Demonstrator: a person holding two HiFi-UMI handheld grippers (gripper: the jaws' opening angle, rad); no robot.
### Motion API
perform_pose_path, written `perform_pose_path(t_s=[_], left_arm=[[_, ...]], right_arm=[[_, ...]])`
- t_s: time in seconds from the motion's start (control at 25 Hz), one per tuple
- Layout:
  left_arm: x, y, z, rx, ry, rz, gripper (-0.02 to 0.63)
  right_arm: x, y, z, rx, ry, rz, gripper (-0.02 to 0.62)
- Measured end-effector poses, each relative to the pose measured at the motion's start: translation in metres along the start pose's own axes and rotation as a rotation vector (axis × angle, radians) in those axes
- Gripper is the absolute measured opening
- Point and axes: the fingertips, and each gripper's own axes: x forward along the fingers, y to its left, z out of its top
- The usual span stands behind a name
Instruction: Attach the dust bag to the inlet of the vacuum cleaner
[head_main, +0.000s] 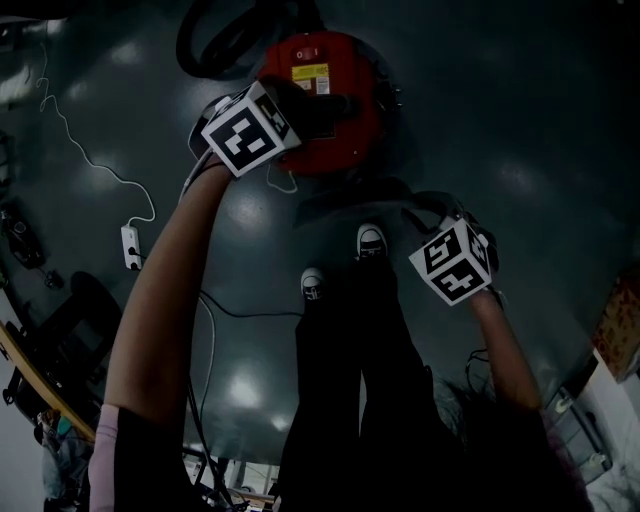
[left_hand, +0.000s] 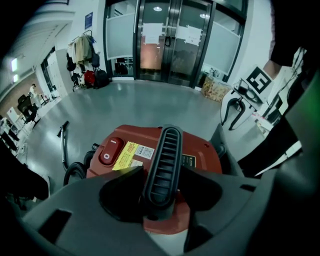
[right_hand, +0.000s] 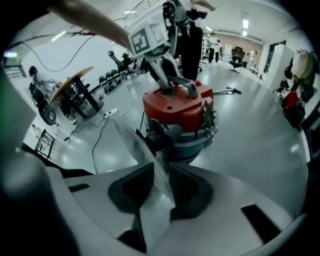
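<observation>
The vacuum cleaner stands on the grey floor; it has a red lid (head_main: 330, 120) and a grey body (right_hand: 192, 142). My left gripper (left_hand: 161, 187) is shut on the lid's black ribbed handle (left_hand: 164, 160); in the head view this left gripper (head_main: 290, 115) reaches onto the lid from the left. My right gripper (right_hand: 159, 185) is shut on the dust bag (right_hand: 137, 147), a thin grey sheet seen edge-on. The bag's far end lies close to the black inlet (right_hand: 156, 137) on the vacuum's side; I cannot tell whether they touch. From above, the right gripper (head_main: 440, 225) hangs below and right of the vacuum.
A black hose (head_main: 215, 40) coils behind the vacuum. A white power strip (head_main: 131, 247) and its cable lie on the floor at left. The person's shoes (head_main: 371, 240) stand just in front of the vacuum. A wand (left_hand: 64, 140) lies on the floor; glass doors (left_hand: 165, 40) are beyond.
</observation>
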Motion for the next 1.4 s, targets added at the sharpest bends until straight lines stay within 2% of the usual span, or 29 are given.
perform_pose_path(t_s=[0.12, 0.24, 0.44, 0.68, 0.8, 0.92, 1.04, 1.12, 1.28, 1.4], left_arm=[[-0.009, 0.003, 0.004, -0.058, -0.095, 0.046, 0.213], [-0.026, 0.003, 0.007, -0.114, -0.166, 0.103, 0.212], [-0.076, -0.021, 0.015, -0.186, -0.259, 0.134, 0.212], [-0.156, -0.099, 0.012, -0.294, -0.368, 0.11, 0.212], [-0.196, -0.146, 0.011, -0.312, -0.388, 0.103, 0.212], [-0.234, -0.201, 0.016, -0.312, -0.413, 0.069, 0.212], [-0.272, -0.247, 0.02, -0.364, -0.469, 0.062, 0.212], [-0.297, -0.274, 0.024, -0.376, -0.495, 0.061, 0.212], [-0.344, -0.313, 0.039, -0.336, -0.554, 0.058, 0.212], [-0.375, -0.341, 0.036, -0.325, -0.588, 0.076, 0.21]], right_arm=[[-0.018, -0.002, 0.001, 0.119, -0.07, -0.018, 0.094], [-0.034, -0.002, 0.006, 0.225, -0.141, -0.048, 0.052], [-0.066, 0.011, 0.026, 0.299, -0.217, -0.08, 0.023], [-0.11, 0.055, 0.054, 0.311, -0.187, -0.087, 0.018], [-0.145, 0.079, 0.072, 0.339, -0.27, -0.067, 0.018], [-0.181, 0.107, 0.089, 0.445, -0.369, -0.024, 0.018], [-0.217, 0.138, 0.104, 0.524, -0.447, 0.004, 0.018], [-0.244, 0.157, 0.112, 0.535, -0.471, -0.017, 0.018], [-0.301, 0.178, 0.132, 0.506, -0.537, -0.105, 0.018], [-0.336, 0.204, 0.141, 0.534, -0.622, -0.112, 0.018]])
